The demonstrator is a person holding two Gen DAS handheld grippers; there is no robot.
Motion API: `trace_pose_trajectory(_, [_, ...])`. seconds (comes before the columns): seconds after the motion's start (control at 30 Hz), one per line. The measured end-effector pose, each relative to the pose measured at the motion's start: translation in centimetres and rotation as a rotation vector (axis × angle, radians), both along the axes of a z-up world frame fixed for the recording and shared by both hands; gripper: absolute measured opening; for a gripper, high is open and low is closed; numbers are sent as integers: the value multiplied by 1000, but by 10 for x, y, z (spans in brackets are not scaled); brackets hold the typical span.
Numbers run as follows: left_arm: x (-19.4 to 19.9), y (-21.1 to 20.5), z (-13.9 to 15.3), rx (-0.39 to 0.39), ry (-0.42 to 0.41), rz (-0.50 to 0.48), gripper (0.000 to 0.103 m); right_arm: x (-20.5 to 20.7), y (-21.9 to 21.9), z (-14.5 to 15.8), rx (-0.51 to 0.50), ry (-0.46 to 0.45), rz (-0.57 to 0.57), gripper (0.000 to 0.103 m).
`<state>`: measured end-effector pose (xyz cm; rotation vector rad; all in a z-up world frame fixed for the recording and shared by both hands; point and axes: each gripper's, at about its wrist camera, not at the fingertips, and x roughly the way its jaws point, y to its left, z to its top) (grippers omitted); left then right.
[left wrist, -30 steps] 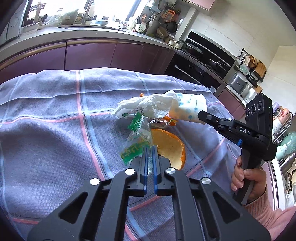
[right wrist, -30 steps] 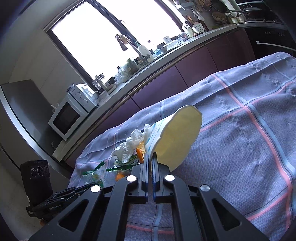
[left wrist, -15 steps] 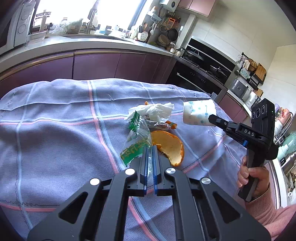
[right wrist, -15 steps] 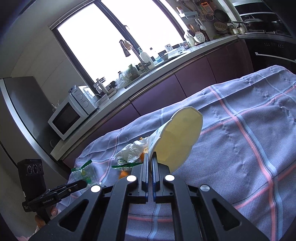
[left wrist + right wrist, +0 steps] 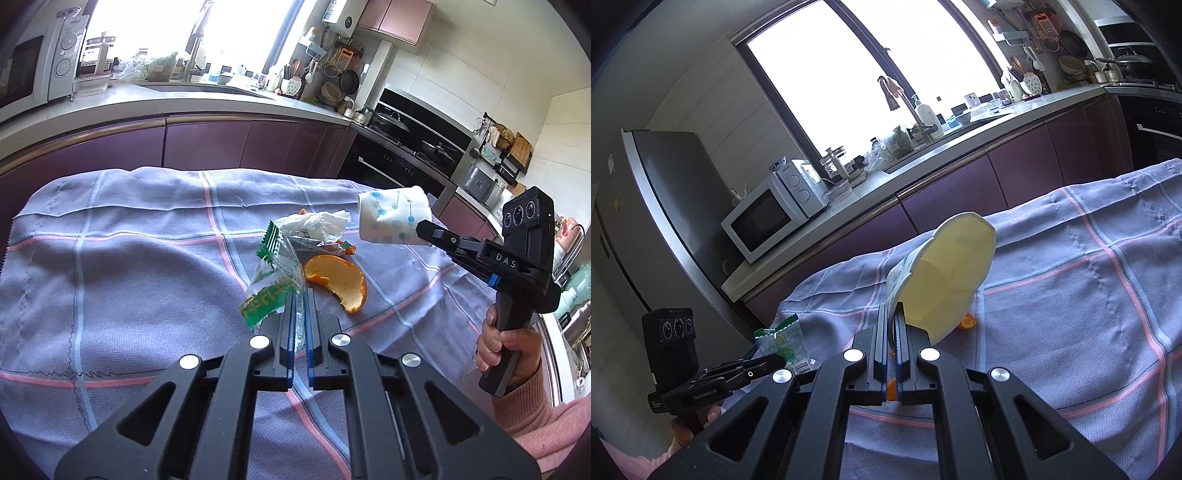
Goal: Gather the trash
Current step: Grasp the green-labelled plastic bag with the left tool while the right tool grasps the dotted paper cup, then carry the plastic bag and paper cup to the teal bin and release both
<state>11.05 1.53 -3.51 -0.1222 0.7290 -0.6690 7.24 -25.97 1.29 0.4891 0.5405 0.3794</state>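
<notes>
Above tablecloth (image 5: 129, 258), empty paper cup (image 5: 391, 218)

- Daylight floods in through the window (image 5: 871, 85), which is blown out to plain white in both views.
- Glare spreads from the glass over the worktop (image 5: 155, 99) beneath it.
- The cloth (image 5: 140, 258) is evenly lit, with only soft shadows under the litter.
- The fridge (image 5: 639, 206) side of the room is dimmer.
- Strong fisheye bending curves straight lines, and the corners fall to black.
- Focus is sharp throughout, with no motion blur visible.
</notes>
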Motion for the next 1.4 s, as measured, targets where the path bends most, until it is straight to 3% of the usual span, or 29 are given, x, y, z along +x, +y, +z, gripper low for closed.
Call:
trace_pose_trajectory(0.8, [-44, 69, 18, 13, -52, 111, 5, 12, 93, 5, 4, -5, 241, 2])
trace_pose_trajectory(1.4, [-67, 143, 30, 18, -65, 266, 5, 29, 173, 12, -10, 4, 442, 2])
